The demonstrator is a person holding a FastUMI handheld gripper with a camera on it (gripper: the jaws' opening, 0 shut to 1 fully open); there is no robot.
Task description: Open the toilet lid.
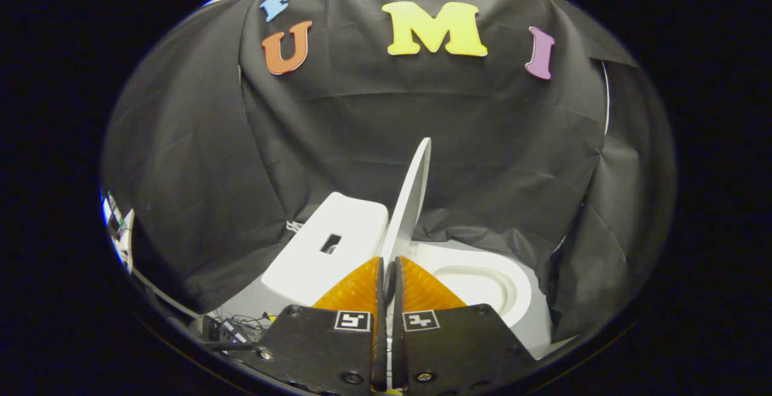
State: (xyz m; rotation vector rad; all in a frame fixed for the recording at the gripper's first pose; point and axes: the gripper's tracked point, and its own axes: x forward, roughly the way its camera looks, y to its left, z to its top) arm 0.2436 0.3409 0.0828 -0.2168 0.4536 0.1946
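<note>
The white toilet lid [413, 194] stands nearly upright, seen edge-on, rising just ahead of my fingertips. Its lower edge runs down into the narrow gap between my two orange fingers [356, 290], which press on it from both sides. My gripper [389, 263] is shut on the lid. To the right of the lid lies the uncovered white seat and bowl [482, 281]. To the left sits the white tank top [325, 245] with a rectangular flush opening.
Black cloth walls hang close behind and on both sides of the toilet. Cables and a small dark device [232, 330] lie on the floor at the left, below the tank. A pale object [117, 227] stands by the far left wall.
</note>
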